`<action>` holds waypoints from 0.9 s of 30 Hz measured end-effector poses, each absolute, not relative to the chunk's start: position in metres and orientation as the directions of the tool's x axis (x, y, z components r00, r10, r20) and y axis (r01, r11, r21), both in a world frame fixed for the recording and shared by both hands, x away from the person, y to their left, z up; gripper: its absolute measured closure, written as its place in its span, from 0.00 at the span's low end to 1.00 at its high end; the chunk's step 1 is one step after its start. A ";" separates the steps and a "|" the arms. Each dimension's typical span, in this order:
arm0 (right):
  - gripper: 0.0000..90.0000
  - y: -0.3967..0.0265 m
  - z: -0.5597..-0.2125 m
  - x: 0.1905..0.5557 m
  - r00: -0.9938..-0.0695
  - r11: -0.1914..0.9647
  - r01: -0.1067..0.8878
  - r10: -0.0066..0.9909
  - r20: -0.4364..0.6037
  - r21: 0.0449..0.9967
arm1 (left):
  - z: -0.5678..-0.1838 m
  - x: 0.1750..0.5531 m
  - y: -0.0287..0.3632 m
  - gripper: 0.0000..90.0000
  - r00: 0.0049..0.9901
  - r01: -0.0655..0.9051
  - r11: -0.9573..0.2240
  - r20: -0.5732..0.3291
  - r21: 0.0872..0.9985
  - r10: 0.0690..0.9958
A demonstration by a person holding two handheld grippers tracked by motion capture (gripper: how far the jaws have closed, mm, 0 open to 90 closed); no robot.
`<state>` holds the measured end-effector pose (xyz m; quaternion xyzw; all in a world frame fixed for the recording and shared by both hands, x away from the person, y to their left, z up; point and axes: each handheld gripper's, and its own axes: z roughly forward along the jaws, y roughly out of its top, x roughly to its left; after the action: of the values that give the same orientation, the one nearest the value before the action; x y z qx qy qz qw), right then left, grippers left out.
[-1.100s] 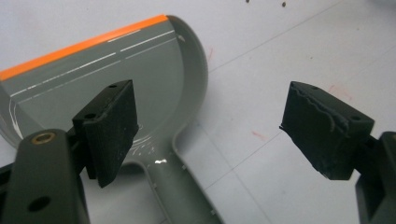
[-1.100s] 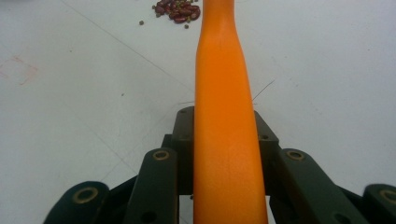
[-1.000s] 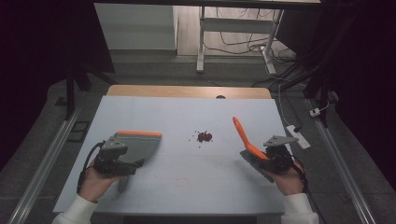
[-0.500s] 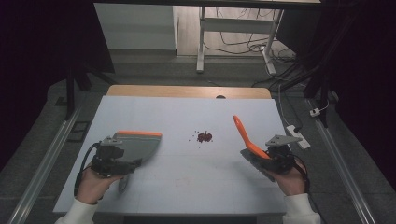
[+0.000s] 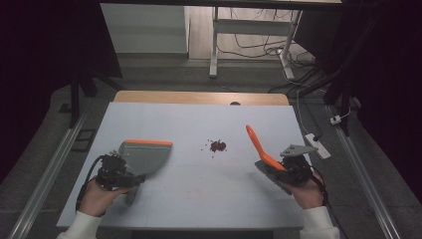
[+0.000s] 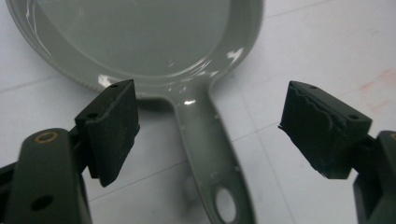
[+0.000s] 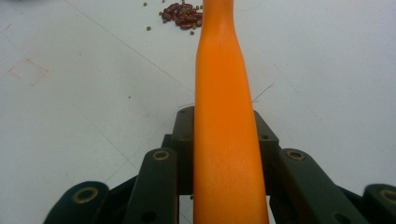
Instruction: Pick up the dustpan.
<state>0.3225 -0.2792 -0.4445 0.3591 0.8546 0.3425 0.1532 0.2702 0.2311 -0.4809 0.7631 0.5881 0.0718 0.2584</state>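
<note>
Left gripper point(image 6: 224, 126) wide open, jaws straddling dustpan point(image 5: 145, 155) handle on table point(image 5: 199, 199). We reckon light stiff plastic, bit slick, so grab mid-handle. Right gripper point(image 5: 291, 169) clamped on orange brush point(image 7: 224, 116), beans point(image 5: 217, 146) between.

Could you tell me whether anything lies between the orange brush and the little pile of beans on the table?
Nothing visible does: bare table separates the orange brush, clamped in the right gripper, from the bean pile.
</note>
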 end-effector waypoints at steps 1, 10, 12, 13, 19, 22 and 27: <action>0.78 -0.280 -0.445 0.323 -0.696 0.511 0.506 0.717 -0.020 0.695 | -0.487 0.272 0.230 0.21 0.290 0.872 -0.181 -0.184 0.454 0.939; 0.78 -0.279 -0.445 0.322 -0.699 0.517 0.500 0.715 -0.028 0.695 | -0.501 0.278 0.229 0.20 0.266 0.894 -0.170 -0.184 0.416 0.946; 0.78 -0.277 -0.445 0.322 -0.702 0.522 0.497 0.711 -0.033 0.693 | -0.501 0.278 0.230 0.20 0.249 0.894 -0.146 -0.199 0.424 0.948; 0.78 -0.277 -0.445 0.322 -0.702 0.522 0.497 0.711 -0.033 0.693 | -0.501 0.277 0.229 0.20 0.244 0.894 -0.140 -0.201 0.425 0.949; 0.78 -0.277 -0.444 0.322 -0.700 0.522 0.492 0.713 -0.040 0.696 | -0.507 0.274 0.231 0.21 0.244 0.908 -0.141 -0.224 0.396 0.943; 0.78 -0.277 -0.445 0.322 -0.699 0.523 0.493 0.714 -0.041 0.695 | -0.512 0.276 0.231 0.21 0.242 0.912 -0.141 -0.228 0.384 0.943; 0.78 -0.276 -0.446 0.323 -0.695 0.525 0.490 0.717 -0.052 0.696 | -0.518 0.282 0.231 0.27 0.224 0.914 -0.111 -0.255 0.390 0.941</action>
<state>0.3227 -0.2760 -0.4456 0.3523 0.8568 0.3366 0.1685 0.2821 0.2308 -0.5182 0.7449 0.6224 0.0282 0.2384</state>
